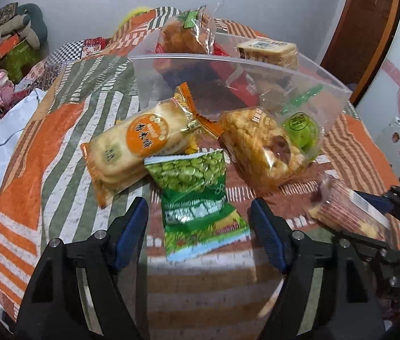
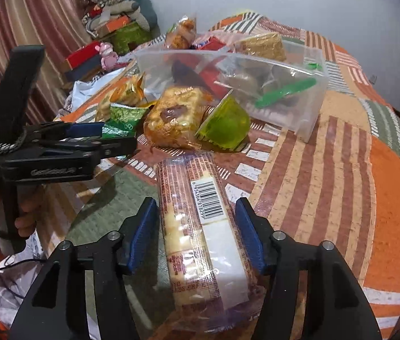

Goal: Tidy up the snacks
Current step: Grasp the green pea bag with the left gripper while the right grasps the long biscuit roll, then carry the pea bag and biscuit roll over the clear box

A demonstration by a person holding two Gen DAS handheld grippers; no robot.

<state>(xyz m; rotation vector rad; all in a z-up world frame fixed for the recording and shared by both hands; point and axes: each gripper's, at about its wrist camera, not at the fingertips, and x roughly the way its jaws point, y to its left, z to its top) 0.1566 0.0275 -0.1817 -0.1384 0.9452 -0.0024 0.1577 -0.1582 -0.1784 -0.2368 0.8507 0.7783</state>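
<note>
The left tongs (image 1: 200, 221) are spread wide with nothing between the blue pads; they hover low over a green pea packet (image 1: 197, 189) that lies flat on the patchwork quilt (image 1: 58, 141) covering the bed. Just beyond the pea packet, an orange cracker pack (image 1: 137, 147) rests at a tilt, its near end touching the packet's top edge. To the right of these sits a puffed rice cake (image 1: 262, 153) in clear wrap, and against its far right side a green jelly cup (image 1: 301, 133). Behind all of them stands a clear plastic bin (image 1: 335, 93), which holds several more wrapped snacks, some poking above its rim. The right tongs (image 2: 198, 235) straddle a long wafer pack (image 2: 200, 226) with a barcode label facing up; the pads sit at either side of the pack, the left one touching its edge, but whether they actually press it cannot be told. The pack lies lengthwise between the fingers, pointing toward the jelly cup (image 2: 225, 127) and the bin (image 2: 310, 107).
</note>
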